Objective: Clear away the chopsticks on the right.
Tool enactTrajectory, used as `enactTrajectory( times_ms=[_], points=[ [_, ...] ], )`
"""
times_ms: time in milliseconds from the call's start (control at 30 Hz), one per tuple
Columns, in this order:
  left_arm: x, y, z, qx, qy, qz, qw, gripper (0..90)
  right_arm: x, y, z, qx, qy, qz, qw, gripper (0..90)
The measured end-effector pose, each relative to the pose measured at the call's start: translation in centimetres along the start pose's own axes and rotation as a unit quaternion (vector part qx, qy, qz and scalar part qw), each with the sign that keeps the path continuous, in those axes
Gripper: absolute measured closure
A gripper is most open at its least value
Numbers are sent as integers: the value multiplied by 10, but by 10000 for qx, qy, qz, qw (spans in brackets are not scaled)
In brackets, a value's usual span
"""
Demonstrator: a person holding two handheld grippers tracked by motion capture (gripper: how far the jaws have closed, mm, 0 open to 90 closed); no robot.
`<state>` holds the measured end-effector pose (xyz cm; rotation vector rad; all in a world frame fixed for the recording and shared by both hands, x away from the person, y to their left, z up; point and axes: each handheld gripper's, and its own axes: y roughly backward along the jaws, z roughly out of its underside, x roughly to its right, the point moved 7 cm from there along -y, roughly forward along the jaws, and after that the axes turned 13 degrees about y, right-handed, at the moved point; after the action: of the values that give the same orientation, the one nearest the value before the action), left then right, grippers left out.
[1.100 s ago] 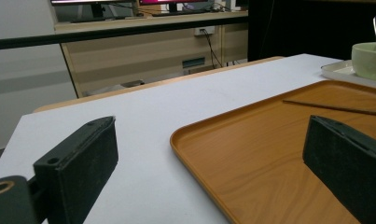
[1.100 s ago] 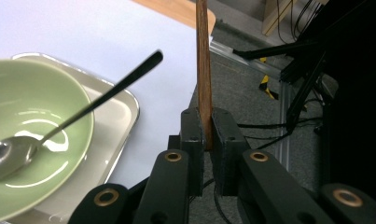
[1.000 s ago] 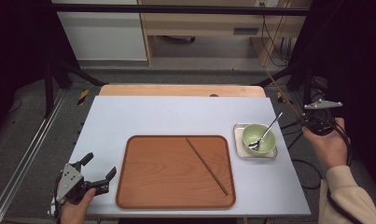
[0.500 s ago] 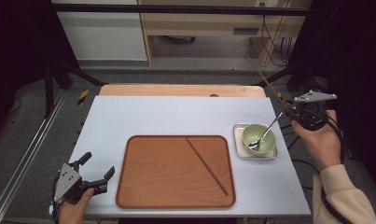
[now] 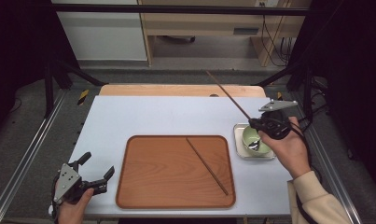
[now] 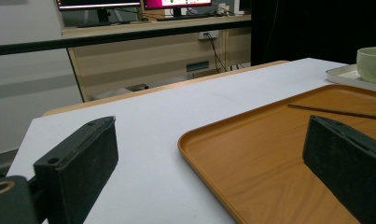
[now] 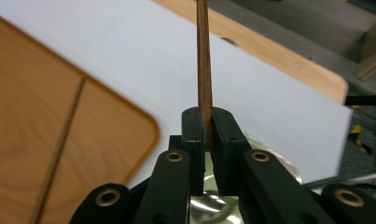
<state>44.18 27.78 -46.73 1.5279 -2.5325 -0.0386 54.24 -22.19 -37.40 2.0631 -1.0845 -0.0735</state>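
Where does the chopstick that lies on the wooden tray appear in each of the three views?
High view: chopstick lies diagonally on the tray's right half.
Left gripper view: at right edge, above the right jaw.
Right gripper view: thin line at left, left of the jaws.
Shared landmark: wooden tray.

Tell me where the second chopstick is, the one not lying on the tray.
In the high view the chopstick is clamped in the right gripper at the table's right side, above the green bowl, slanting up and away.
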Motion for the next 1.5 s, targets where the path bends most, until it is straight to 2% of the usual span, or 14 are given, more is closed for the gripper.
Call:
enactTrajectory(
  times_ms=[33, 200, 233, 267, 367, 500, 567, 700, 1067, 1133, 1200, 1300, 1333, 1500],
  points=[
    [0, 0, 0, -7, -11, -7, 10000, 30, 0, 0, 0, 0, 0, 0, 10000, 845],
    [0, 0, 0, -7, -35, -8, 10000, 31, -29, -13, -3, -35, 48, -316, 9995, 845],
    [1, 0, -1, 3, -48, -11, 10000, 31, -40, -18, -3, -44, 53, -429, 9991, 845],
    [1, 0, -1, 3, -48, -11, 10000, 31, -40, -18, -3, -44, 53, -429, 9991, 845],
    [1, 0, -1, 1, -56, -8, 10000, 31, -54, -24, -2, -82, 80, -573, 9983, 845],
    [0, 0, -1, -2, -51, -12, 10000, 32, -77, -35, 7, -148, 31, -828, 9965, 845],
    [1, 0, 0, -5, -51, -5, 10000, 32, -81, -37, 10, -187, 7, -867, 9961, 845],
    [1, 0, -1, -2, -64, 0, 10000, 32, -102, -42, 22, -285, -13, -1050, 9941, 845],
    [0, 1, -1, -1, -67, -9, 10000, 33, -123, -40, 44, -340, -256, -1202, 9918, 844],
    [0, 1, -2, 6, -63, -8, 10000, 33, -126, -39, 49, -327, -223, -1224, 9917, 844],
    [0, 1, -2, 10, -59, -5, 10000, 33, -132, -36, 53, -396, -329, -1271, 9905, 844],
    [1, 1, -2, -4, -78, 0, 10000, 34, -137, -34, 60, -458, -236, -1288, 9903, 844],
    [1, 1, -2, -6, -79, 2, 10000, 34, -141, -33, 61, -508, -337, -1303, 9896, 844],
    [1, 1, -1, -10, -79, 8, 10000, 34, -152, -31, 70, -581, -277, -1369, 9885, 844]
  ],
)
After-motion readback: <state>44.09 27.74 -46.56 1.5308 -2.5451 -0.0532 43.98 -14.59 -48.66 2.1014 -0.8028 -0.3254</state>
